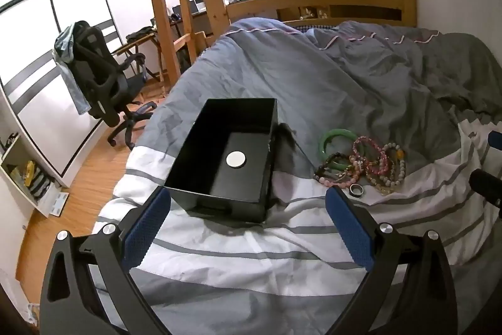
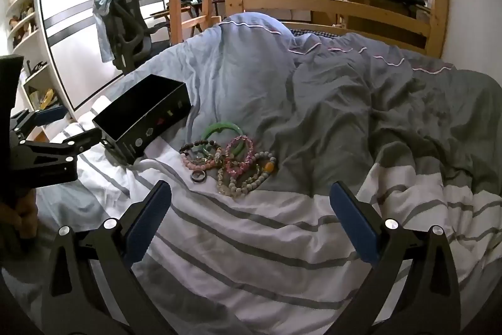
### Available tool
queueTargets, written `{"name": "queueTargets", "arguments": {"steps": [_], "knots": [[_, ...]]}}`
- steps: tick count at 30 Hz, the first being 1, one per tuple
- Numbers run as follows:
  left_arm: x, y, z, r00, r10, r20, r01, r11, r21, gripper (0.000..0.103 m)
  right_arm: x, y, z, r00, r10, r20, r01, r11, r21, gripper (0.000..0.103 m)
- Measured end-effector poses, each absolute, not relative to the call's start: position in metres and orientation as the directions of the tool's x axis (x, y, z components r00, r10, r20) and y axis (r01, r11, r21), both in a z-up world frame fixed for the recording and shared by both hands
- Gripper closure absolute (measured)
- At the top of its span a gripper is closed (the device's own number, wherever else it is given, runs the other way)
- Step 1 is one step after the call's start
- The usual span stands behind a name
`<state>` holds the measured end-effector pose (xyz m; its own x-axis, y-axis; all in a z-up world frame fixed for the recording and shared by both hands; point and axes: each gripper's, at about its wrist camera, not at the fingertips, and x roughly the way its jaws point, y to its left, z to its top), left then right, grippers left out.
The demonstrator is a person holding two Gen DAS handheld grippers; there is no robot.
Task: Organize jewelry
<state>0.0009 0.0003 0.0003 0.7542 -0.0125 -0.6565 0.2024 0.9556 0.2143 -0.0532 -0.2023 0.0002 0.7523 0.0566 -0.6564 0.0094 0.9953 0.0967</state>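
The left gripper is hovering spread and empty, the black box sitting just ahead between its jaws. The right gripper is also gaping wide, the bracelets and ring lying just ahead, possibly tangled

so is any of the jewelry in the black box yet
No, the open black rectangular box holds only a white round disc; the beaded bracelets lie on the striped bedding.
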Motion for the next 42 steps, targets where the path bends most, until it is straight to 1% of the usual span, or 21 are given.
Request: {"name": "queueTargets", "arguments": {"steps": [2,3,5,6,10,13,15,19,25,42], "knots": [[0.002,0.001,0.001,0.748,-0.024,-0.664,0.211,0.956,0.203,0.006,-0.054,-0.202,0.002,0.753,0.054,-0.656,0.008,0.996,0.092,0.003],[0.001,0.011,0.005,0.758,-0.042,-0.651,0.201,0.964,0.173,0.006,-0.055,-0.201,0.003,0.754,0.053,-0.655,0.007,0.996,0.089,0.003],[-0.004,0.010,0.007,0.765,-0.035,-0.643,0.204,0.960,0.190,0.006,-0.059,-0.203,0.006,0.761,0.044,-0.647,0.016,0.996,0.087,0.003],[-0.004,0.015,0.007,0.759,-0.043,-0.650,0.208,0.961,0.180,0.006,-0.060,-0.202,0.007,0.762,0.040,-0.646,0.016,0.997,0.080,0.003],[-0.010,0.012,0.005,0.749,0.000,-0.663,0.180,0.963,0.203,0.006,-0.064,-0.203,0.008,0.771,0.040,-0.636,0.020,0.996,0.087,0.003],[-0.010,0.015,0.007,0.752,0.026,-0.658,0.146,0.968,0.206,0.006,-0.064,-0.202,0.009,0.772,0.045,-0.634,0.010,0.997,0.083,0.003],[-0.006,0.017,0.006,0.740,0.036,-0.672,0.132,0.971,0.197,0.006,-0.064,-0.200,0.008,0.770,0.053,-0.636,-0.002,0.997,0.081,0.003],[-0.005,0.019,0.004,0.737,0.016,-0.676,0.139,0.975,0.175,0.006,-0.064,-0.193,0.007,0.770,0.054,-0.636,-0.021,0.998,0.058,0.003],[-0.010,0.009,0.003,0.749,-0.011,-0.662,0.189,0.962,0.197,0.006,-0.064,-0.187,0.006,0.769,0.054,-0.637,-0.041,0.999,0.036,0.003],[-0.012,0.006,0.003,0.753,-0.018,-0.658,0.205,0.956,0.208,0.006,-0.062,-0.186,0.001,0.751,0.060,-0.657,-0.047,0.998,0.038,0.003]]}}
